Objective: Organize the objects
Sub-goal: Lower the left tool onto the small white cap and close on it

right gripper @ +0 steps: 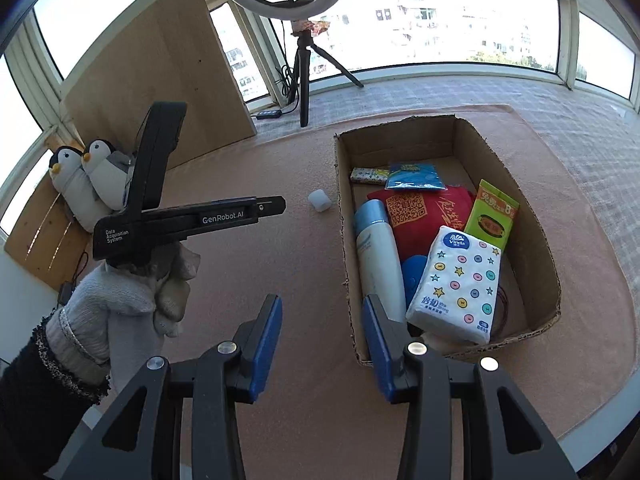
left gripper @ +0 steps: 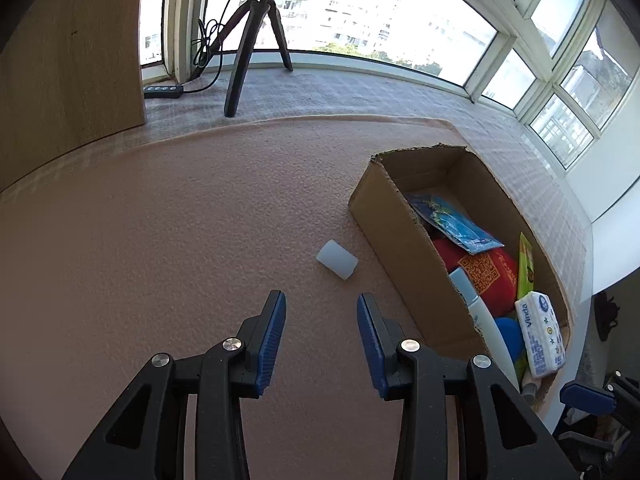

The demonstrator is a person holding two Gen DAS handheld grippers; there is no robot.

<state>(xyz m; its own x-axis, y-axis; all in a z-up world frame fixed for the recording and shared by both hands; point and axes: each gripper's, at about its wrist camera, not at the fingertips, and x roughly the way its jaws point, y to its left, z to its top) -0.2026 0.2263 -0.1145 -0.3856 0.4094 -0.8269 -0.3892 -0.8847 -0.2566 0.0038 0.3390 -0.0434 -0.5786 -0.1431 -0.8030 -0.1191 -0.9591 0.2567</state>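
Near first: my left gripper (left gripper: 321, 312) hangs low over the pink mat (left gripper: 160, 240), jaws spread wide, nothing between them. It points forward and slightly down at the white cup (left gripper: 337, 259), the only loose item I see on the mat. The cup lies on its side just left of the box (left gripper: 400, 232), apart from the box wall, a short way ahead of the fingertips. I judge it's next to go in, hence the lined-up pose.

My right gripper (right gripper: 321, 316) is also released and empty, hovering at the near left corner of the box, right finger over the rim. Looks parked, waiting.

From the right wrist view, the gloved hand (right gripper: 120, 304) grips the left tool's handle, wrist roughly level, tool aimed right toward the cup.

In the box, near to far: tissue pack (right gripper: 456, 284), white bottle (right gripper: 378, 256) along the left wall, blue disc (right gripper: 414, 276) between them, red pouch (right gripper: 424, 216), green packet (right gripper: 492, 216) against the right wall, blue packet (right gripper: 414, 178), small patterned pack (right gripper: 368, 175). Far end is bare, so there's room for the cup.

Far: two penguin toys (right gripper: 88, 184) against a wood board (right gripper: 152, 76) at left, off the mat's middle; can't tell if they belong to the task. Tripod (right gripper: 304, 72) by the window.
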